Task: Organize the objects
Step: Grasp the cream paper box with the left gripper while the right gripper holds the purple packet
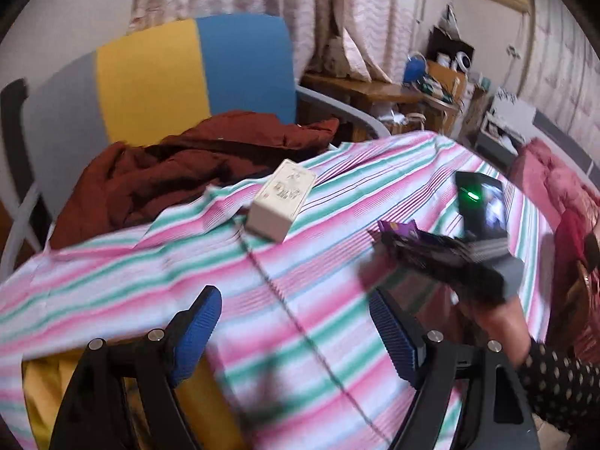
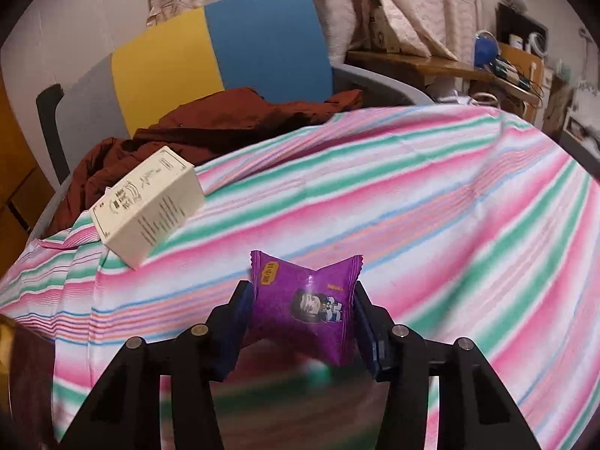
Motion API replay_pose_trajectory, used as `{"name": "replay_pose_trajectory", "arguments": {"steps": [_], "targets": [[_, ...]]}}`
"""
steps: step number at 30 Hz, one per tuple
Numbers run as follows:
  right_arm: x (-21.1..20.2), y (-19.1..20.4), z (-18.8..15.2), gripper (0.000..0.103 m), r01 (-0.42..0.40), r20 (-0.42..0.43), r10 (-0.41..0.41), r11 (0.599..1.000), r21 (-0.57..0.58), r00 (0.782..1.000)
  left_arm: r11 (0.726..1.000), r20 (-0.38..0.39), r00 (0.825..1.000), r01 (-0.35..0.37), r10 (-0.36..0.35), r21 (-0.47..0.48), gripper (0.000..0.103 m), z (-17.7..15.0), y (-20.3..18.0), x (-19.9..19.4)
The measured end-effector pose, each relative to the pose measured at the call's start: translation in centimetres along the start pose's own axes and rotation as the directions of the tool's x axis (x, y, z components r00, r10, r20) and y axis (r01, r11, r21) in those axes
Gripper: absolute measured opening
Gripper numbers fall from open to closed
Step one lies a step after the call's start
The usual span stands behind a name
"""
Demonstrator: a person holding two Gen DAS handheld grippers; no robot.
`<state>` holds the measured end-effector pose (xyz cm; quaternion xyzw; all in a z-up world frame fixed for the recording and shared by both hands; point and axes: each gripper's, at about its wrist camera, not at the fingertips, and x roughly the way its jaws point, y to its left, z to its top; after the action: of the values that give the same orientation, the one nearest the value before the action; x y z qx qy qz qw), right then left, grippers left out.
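My right gripper (image 2: 302,292) is shut on a purple snack packet (image 2: 305,307); both blue pads press its sides and it bulges between them just above the striped cloth (image 2: 412,206). In the left wrist view the right gripper (image 1: 431,251) shows blurred at the right, with the packet's purple edge (image 1: 397,228) at its tip. A cream box (image 2: 148,204) lies on the cloth at the far left, near the table's edge. My left gripper (image 1: 294,300) is open over the cloth with nothing between its fingers; the cream box (image 1: 281,200) lies beyond it.
A chair with a yellow and blue back (image 1: 195,71) stands behind the table, a dark red jacket (image 1: 180,172) heaped on its seat. A cluttered wooden desk (image 1: 393,90) is at the back right, pink bedding (image 1: 555,187) at the right. A dotted sleeve (image 1: 555,378) reaches in.
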<state>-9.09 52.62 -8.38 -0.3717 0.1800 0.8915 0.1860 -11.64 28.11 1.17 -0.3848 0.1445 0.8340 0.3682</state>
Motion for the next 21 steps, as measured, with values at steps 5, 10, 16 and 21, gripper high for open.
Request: {"name": "replay_pose_trajectory", "arguments": {"steps": [5,10,16,21], "targets": [[0.0,-0.2,-0.4,0.053,0.016,0.021,-0.016,1.000,0.012,1.000,0.999,-0.077,0.997,-0.025,0.028,0.042,0.083,3.8,-0.2,5.5],[0.1,-0.4,-0.5,0.053,0.011,0.030,-0.012,1.000,0.013,0.999,0.994,-0.124,0.989,-0.068,0.079,0.090,0.083,6.0,0.1,9.9],[0.2,-0.1,-0.6,0.054,0.026,0.036,-0.026,1.000,-0.002,0.999,0.985,-0.185,0.973,-0.114,0.137,0.131,0.083,7.3,0.7,14.5],[0.1,-0.1,-0.7,0.054,0.029,0.044,-0.029,1.000,-0.004,0.999,0.994,-0.204,0.975,-0.079,0.094,0.080,0.079,7.3,1.1,16.0]]}}
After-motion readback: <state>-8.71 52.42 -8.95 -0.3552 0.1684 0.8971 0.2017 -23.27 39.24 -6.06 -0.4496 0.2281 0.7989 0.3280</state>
